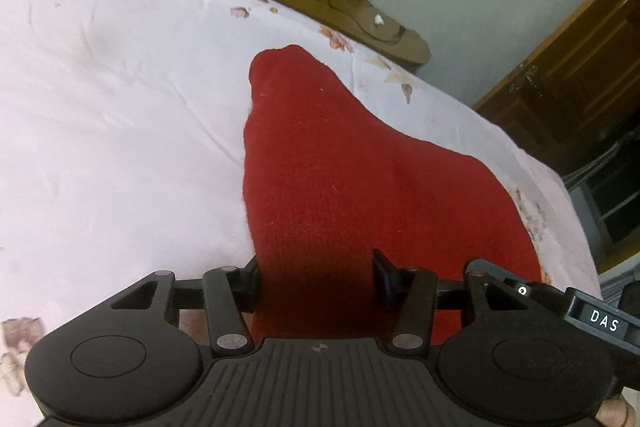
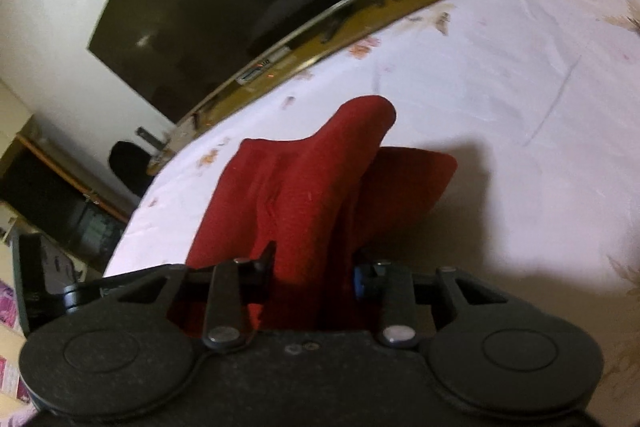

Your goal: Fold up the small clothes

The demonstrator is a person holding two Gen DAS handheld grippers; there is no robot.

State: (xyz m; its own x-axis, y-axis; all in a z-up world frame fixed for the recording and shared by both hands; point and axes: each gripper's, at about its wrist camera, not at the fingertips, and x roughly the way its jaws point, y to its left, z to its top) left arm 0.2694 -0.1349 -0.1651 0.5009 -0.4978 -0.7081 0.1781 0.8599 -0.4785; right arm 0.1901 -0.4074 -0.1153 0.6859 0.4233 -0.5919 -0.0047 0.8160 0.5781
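From the left wrist, the left hand-held gripper [image 1: 316,281] has its jaws about half closed on the near edge of the red cloth [image 1: 340,163], which runs straight away from it across the bed [image 1: 120,107], long axis in line with the fingers, its far end resting on the sheet. From the right wrist, the right hand-held gripper [image 2: 314,273] is pinched narrower on a bunched fold of the same cloth [image 2: 316,183], which rises in a ridge ahead, so both hands look equally near, each holding a near corner
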